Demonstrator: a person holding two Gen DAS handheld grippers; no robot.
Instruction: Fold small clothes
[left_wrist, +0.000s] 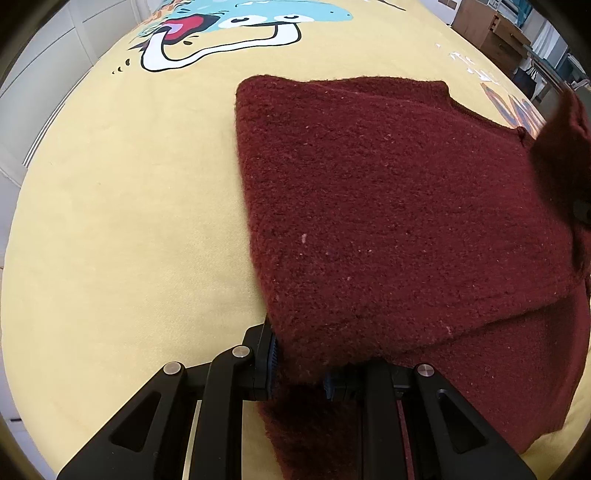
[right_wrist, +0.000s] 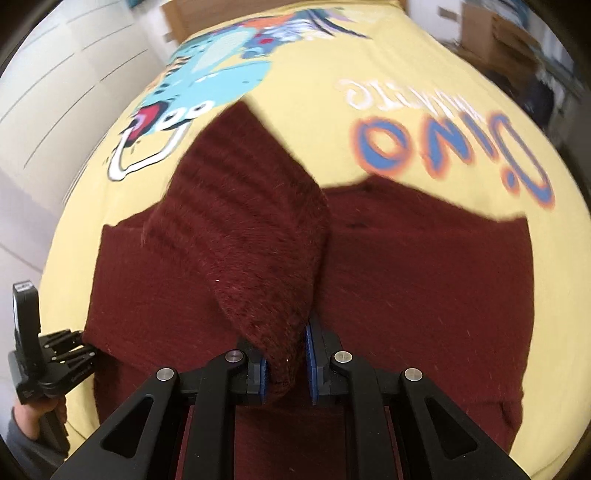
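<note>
A dark red knitted sweater (left_wrist: 388, 206) lies on a yellow cloth with a dinosaur print (left_wrist: 122, 206). My left gripper (left_wrist: 299, 369) is shut on the sweater's near left edge, where a folded layer lies over the body. My right gripper (right_wrist: 286, 363) is shut on a ribbed part of the sweater (right_wrist: 243, 229) and holds it lifted above the flat body (right_wrist: 424, 288). In the right wrist view the left gripper (right_wrist: 86, 350) shows at the sweater's left edge. In the left wrist view the lifted part (left_wrist: 561, 158) hangs at the far right.
The yellow cloth (right_wrist: 424, 66) carries a blue dinosaur (right_wrist: 218, 74) and the word "Dino" (right_wrist: 454, 155). White cabinet fronts (left_wrist: 44, 77) stand to the left. Cardboard boxes and furniture (left_wrist: 495, 33) stand beyond the far right edge.
</note>
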